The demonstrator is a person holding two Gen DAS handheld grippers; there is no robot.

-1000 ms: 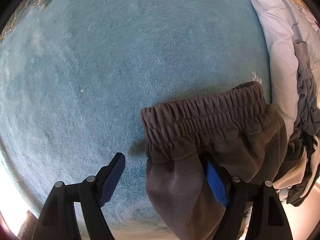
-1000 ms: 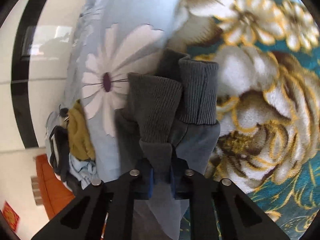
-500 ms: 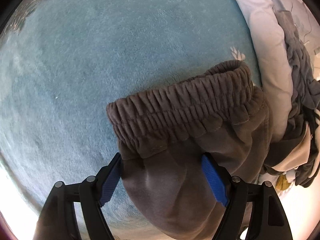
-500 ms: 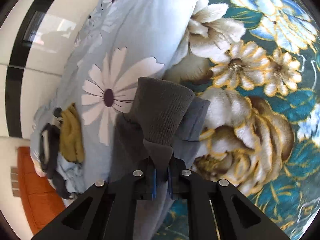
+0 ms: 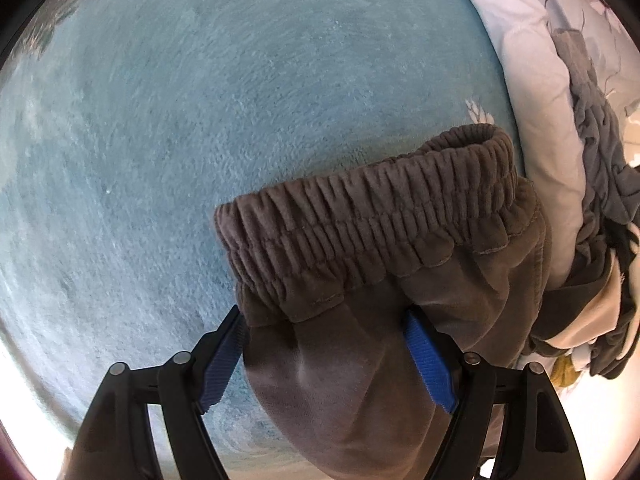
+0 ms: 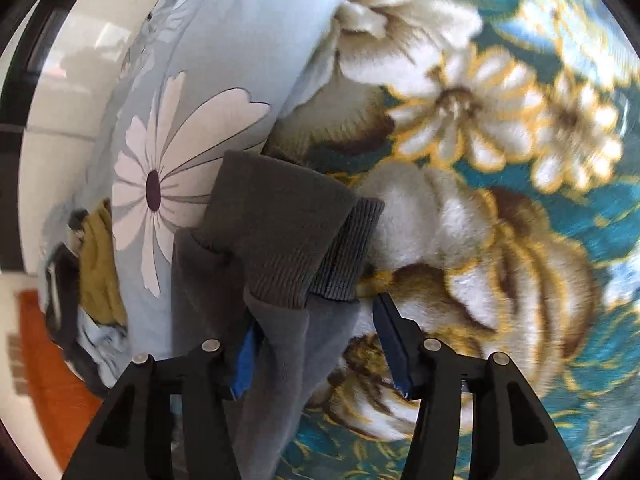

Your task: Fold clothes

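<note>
The left claw (image 5: 324, 356) was spread wide, with the top of the gray pants (image 5: 360, 280) lying between its fingers, right at its tips. The right claw (image 6: 316, 344) was let go too, at the leg cuffs (image 6: 288, 232). The pants ran long from one claw to the other, over the blue blanket (image 5: 200, 140).

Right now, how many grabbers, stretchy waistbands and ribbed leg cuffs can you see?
Grippers: 2, the left gripper and the right gripper
Waistband: 1
Ribbed cuffs: 2, the front cuff and the back cuff
Total: 5
</note>
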